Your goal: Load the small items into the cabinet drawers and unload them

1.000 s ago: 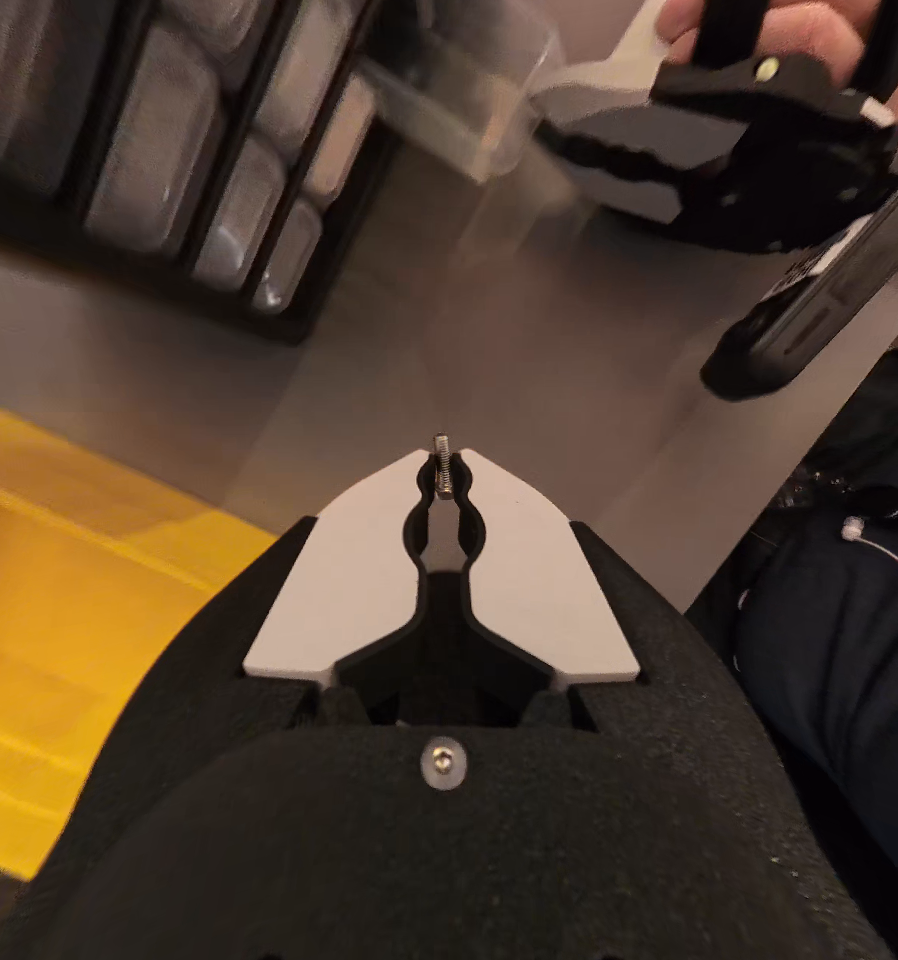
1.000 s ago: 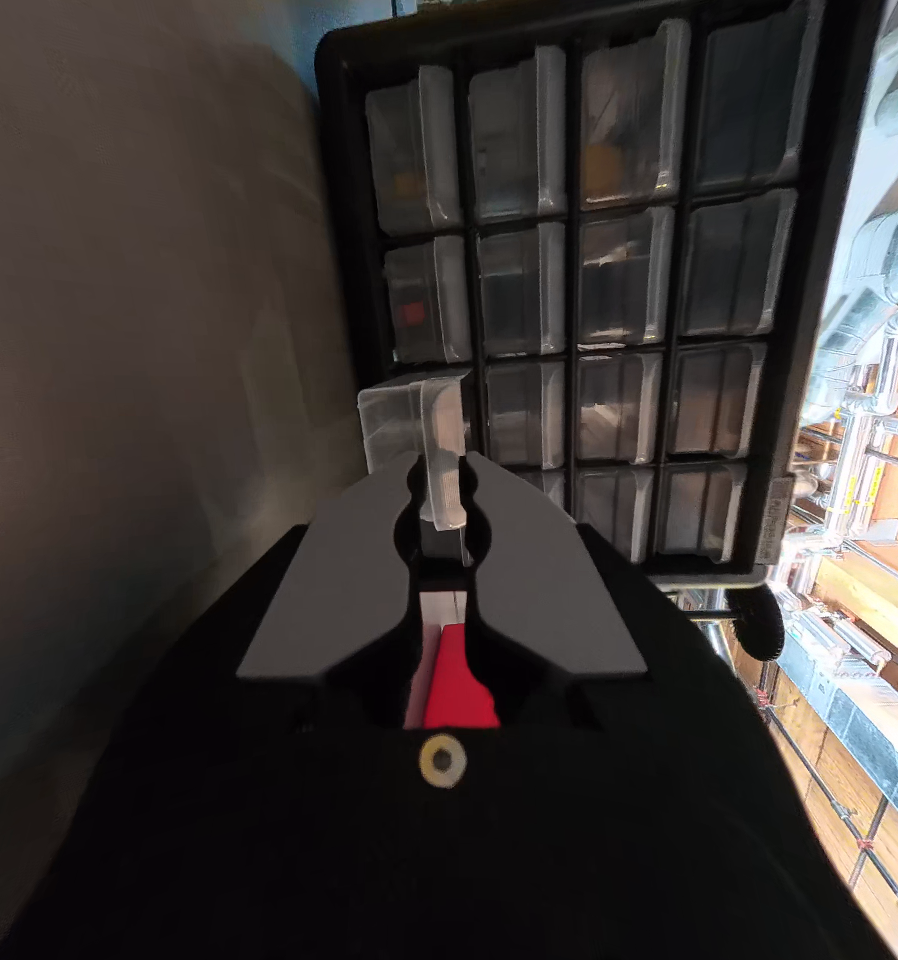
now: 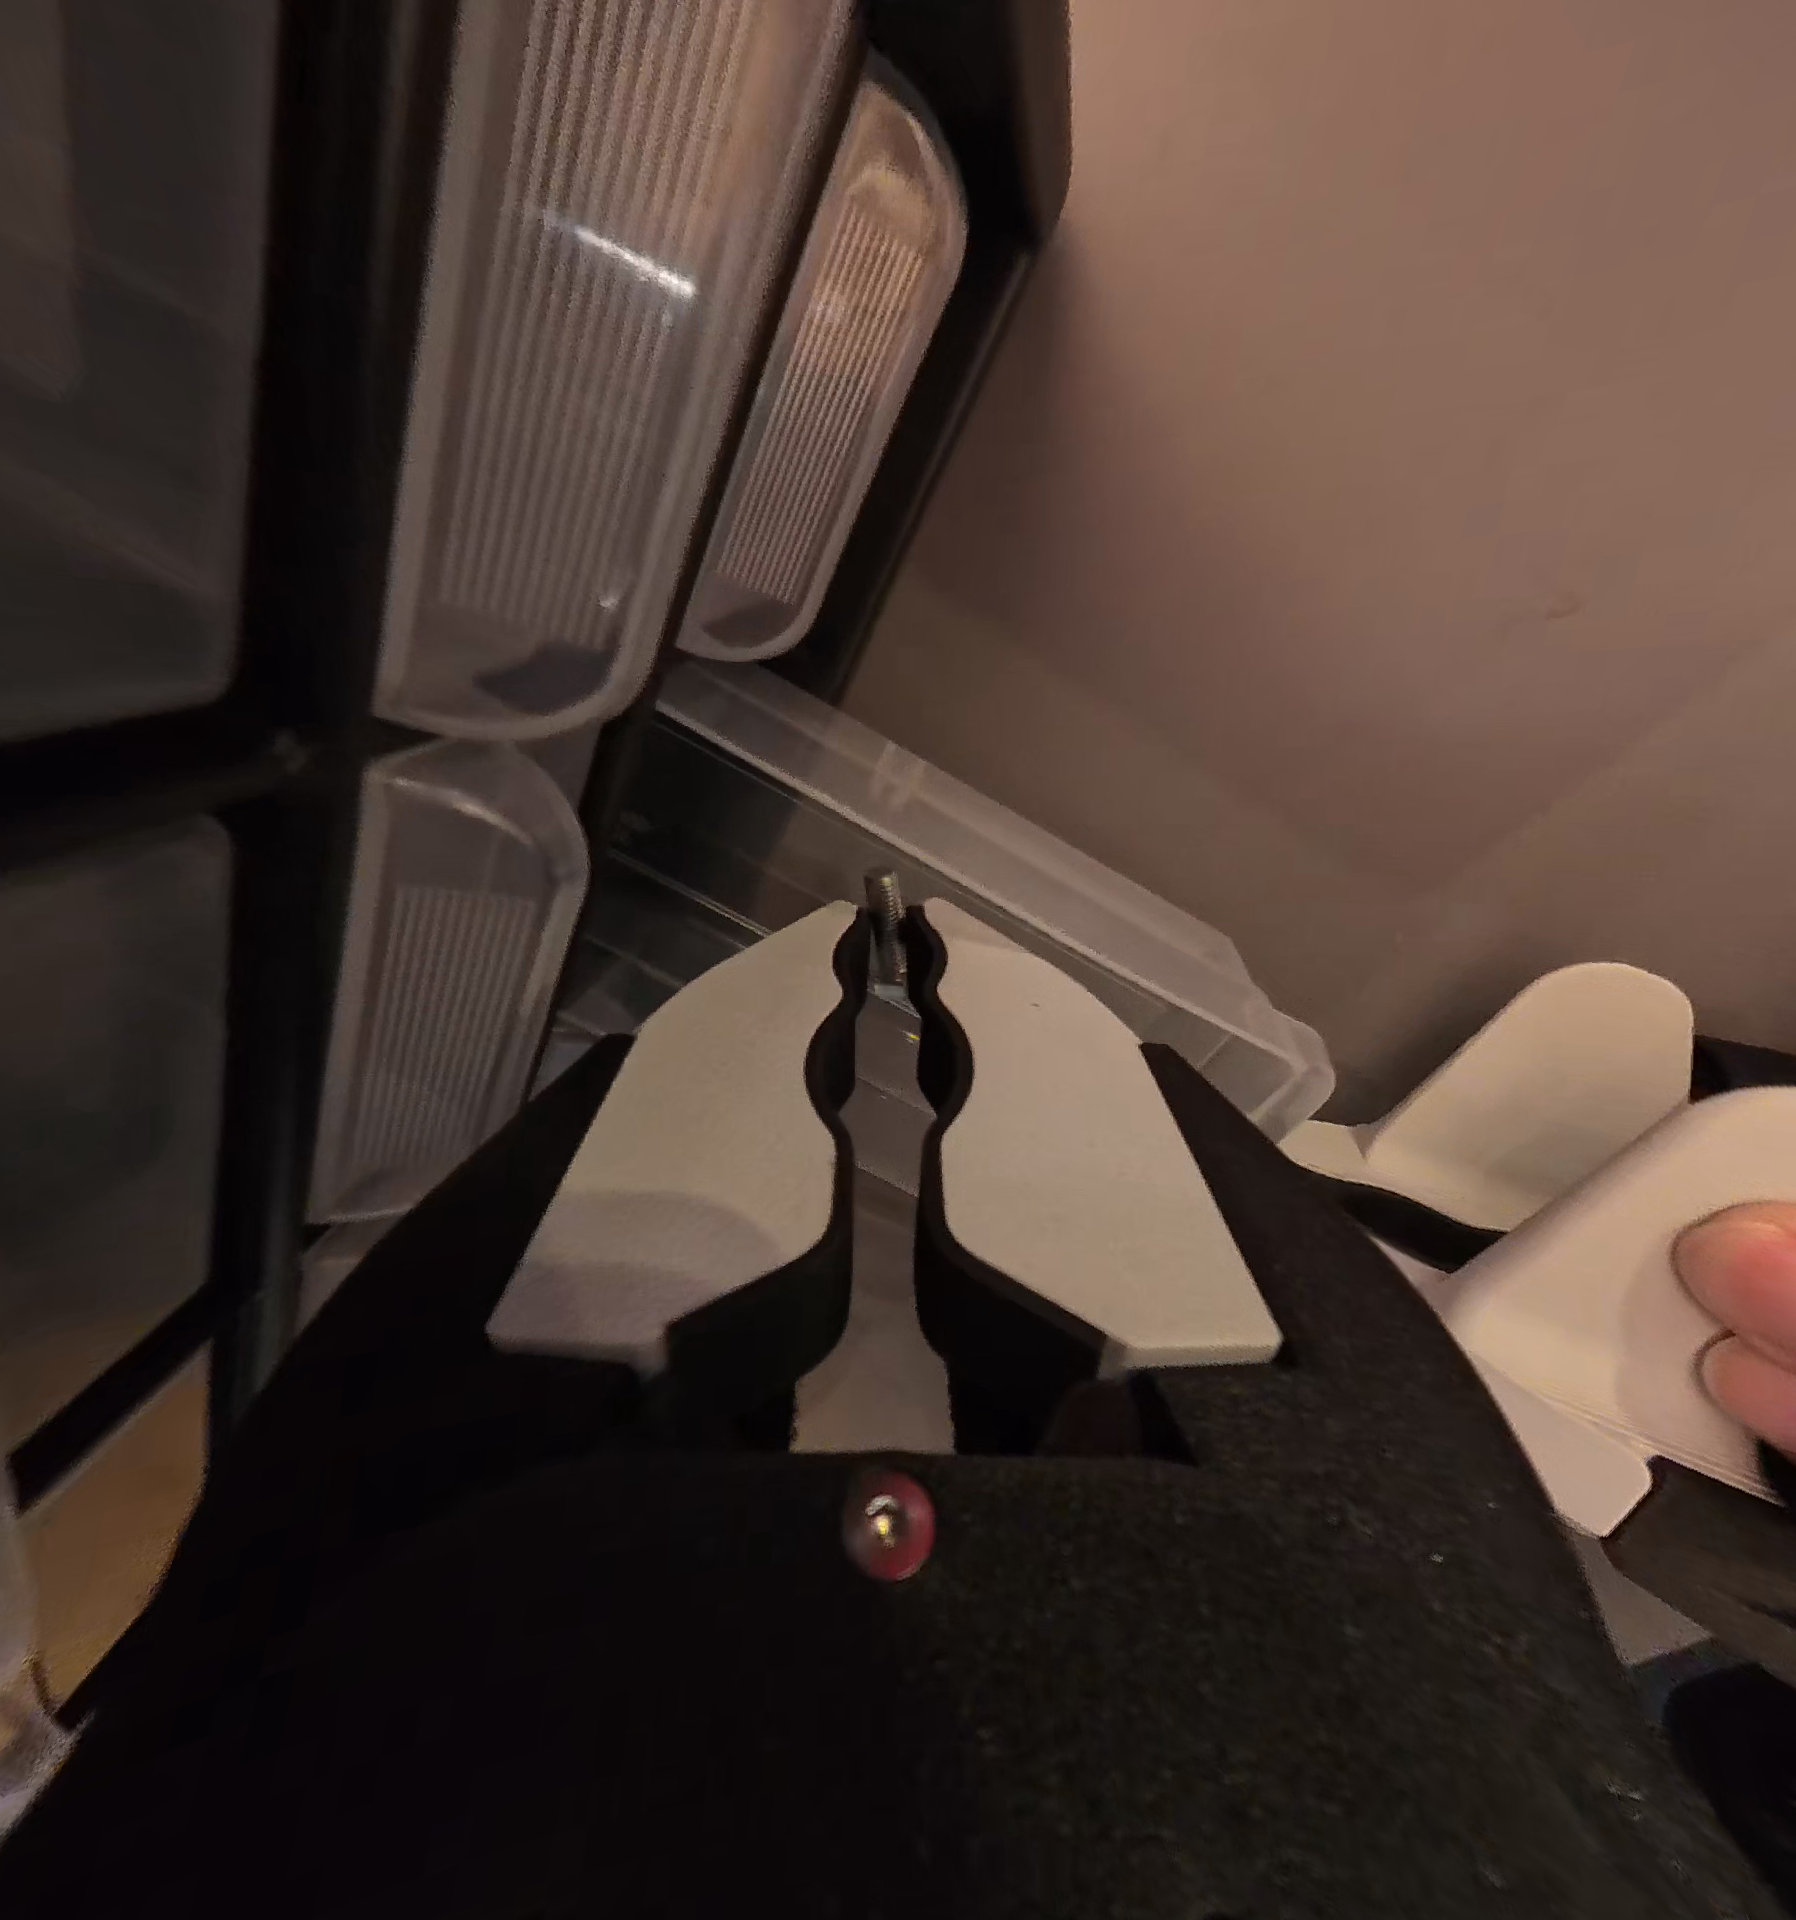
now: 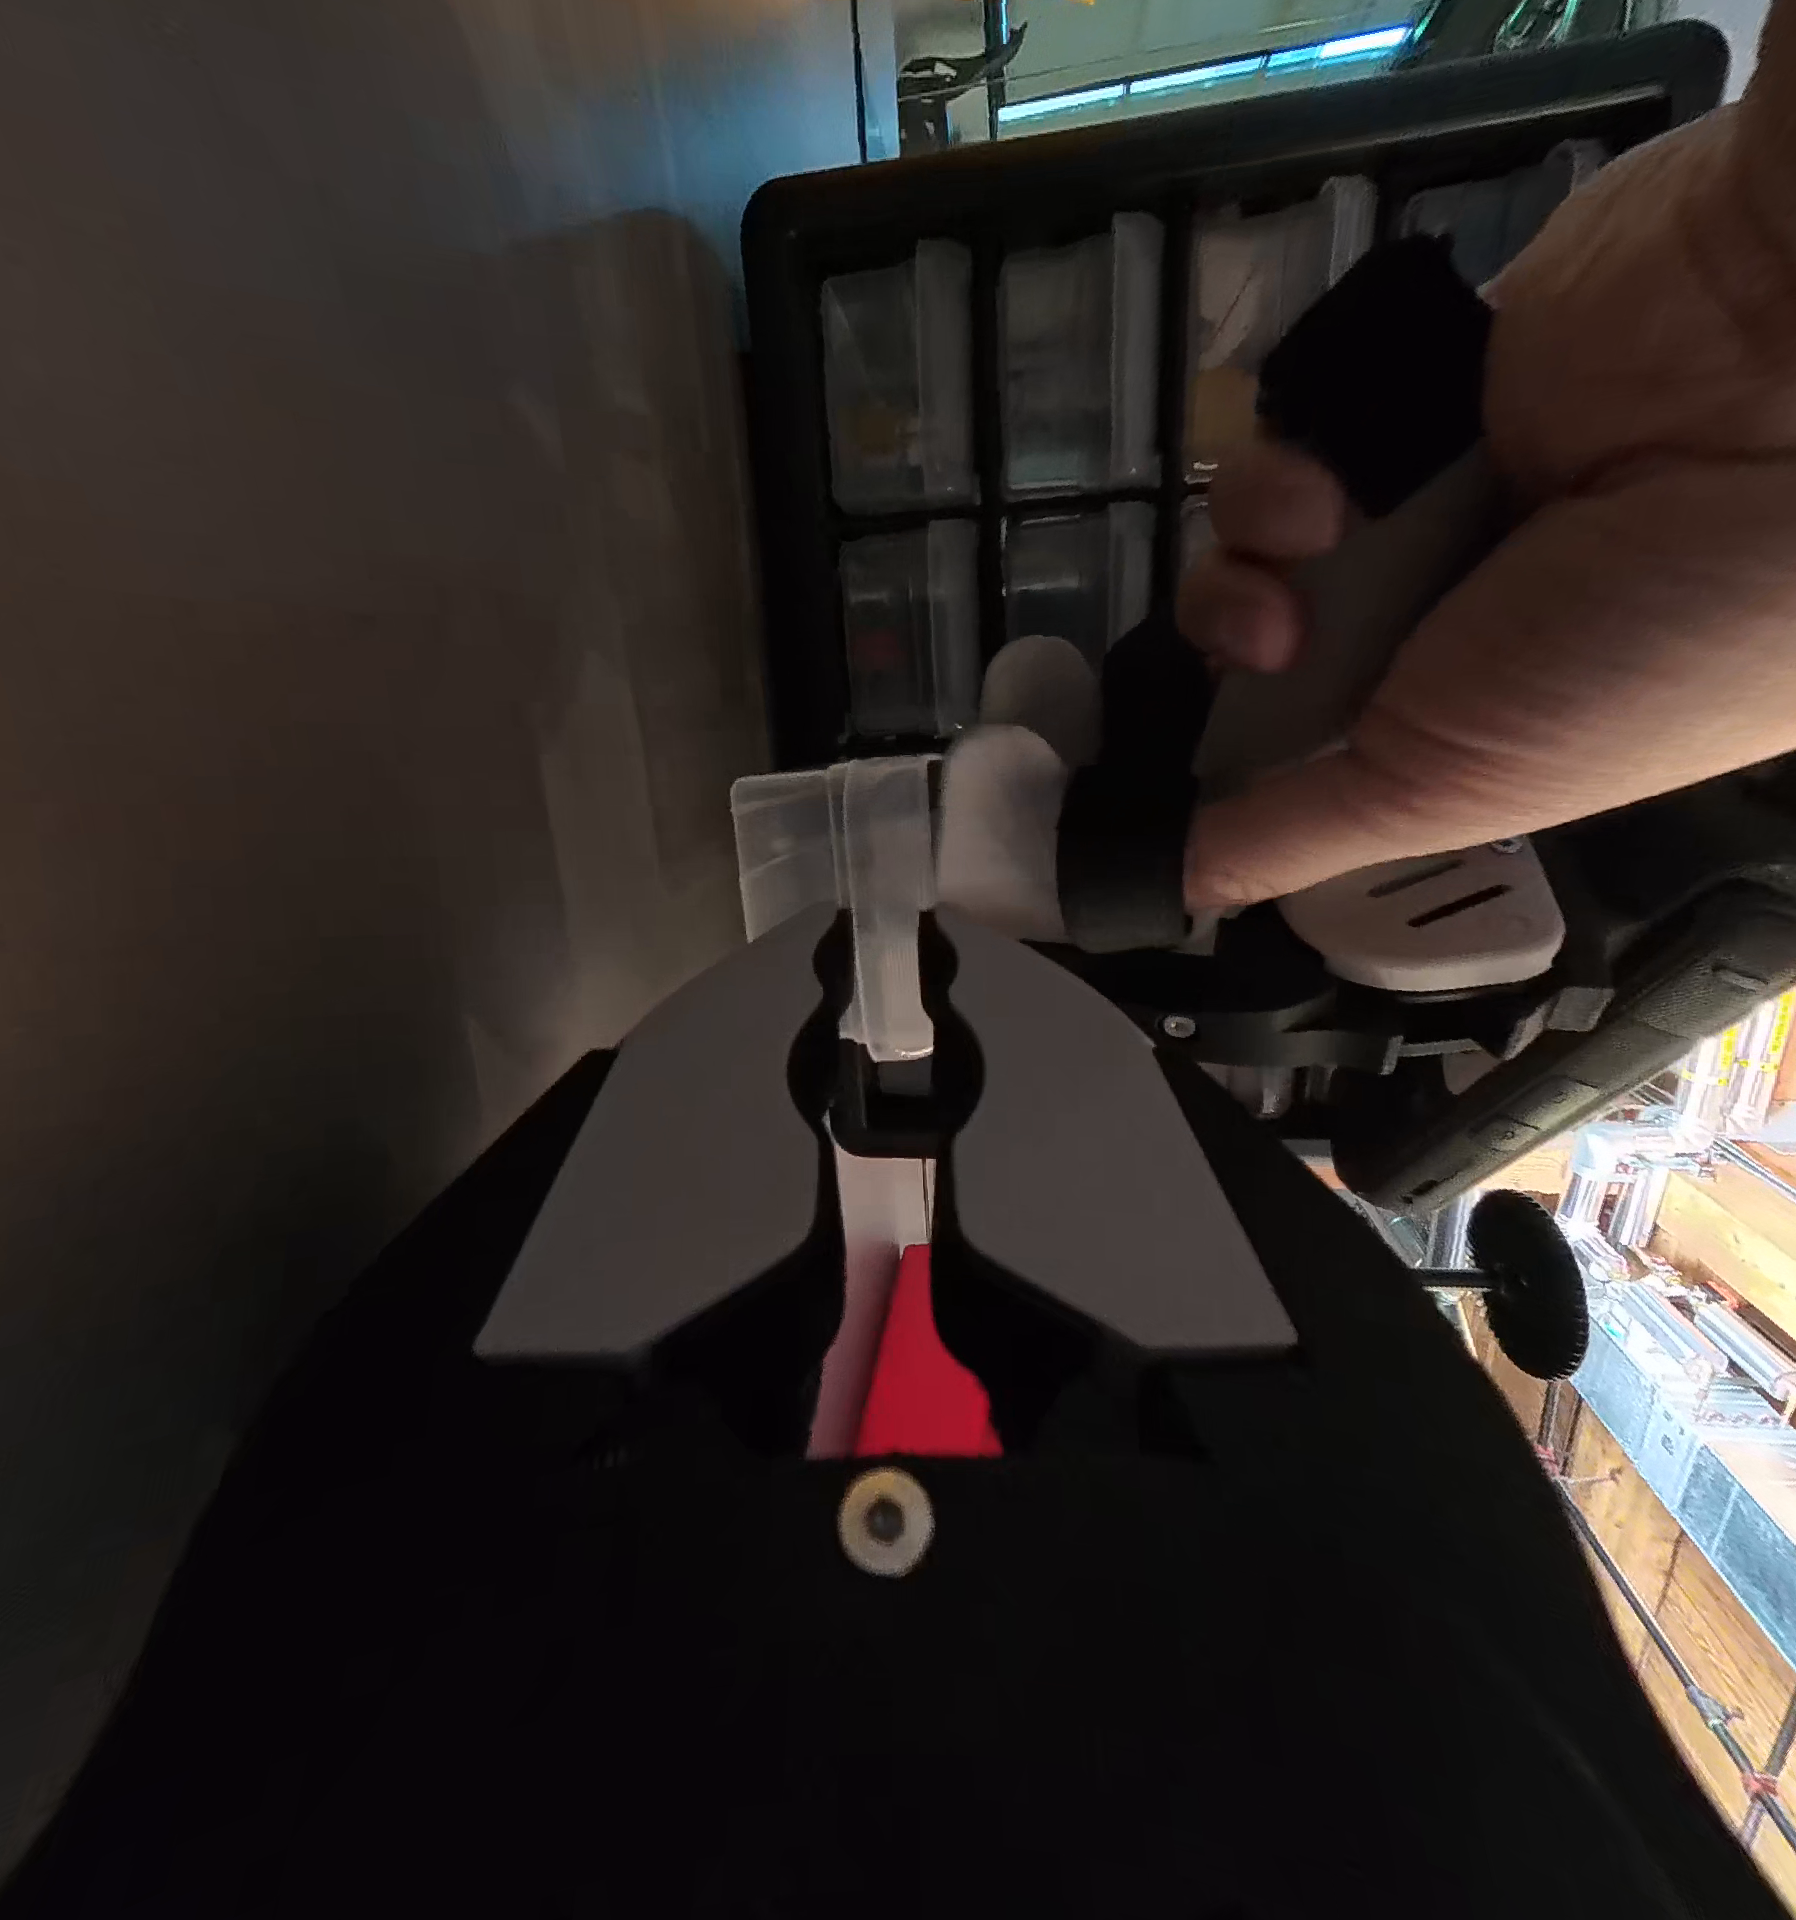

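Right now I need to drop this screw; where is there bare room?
The pulled-out clear drawer below the screw in the left gripper looks bare. Crowded: right gripper on the drawer handle.

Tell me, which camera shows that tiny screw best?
The left wrist view: the screw is pinched at the left gripper tips, above the pulled-out clear drawer. The right wrist view shows that gripper blurred; the screw can't be made out.

Plain beige tabletop (image 3: 1445, 520), upper right of frame; bore black drawer cabinet (image 3: 281, 727) at left.
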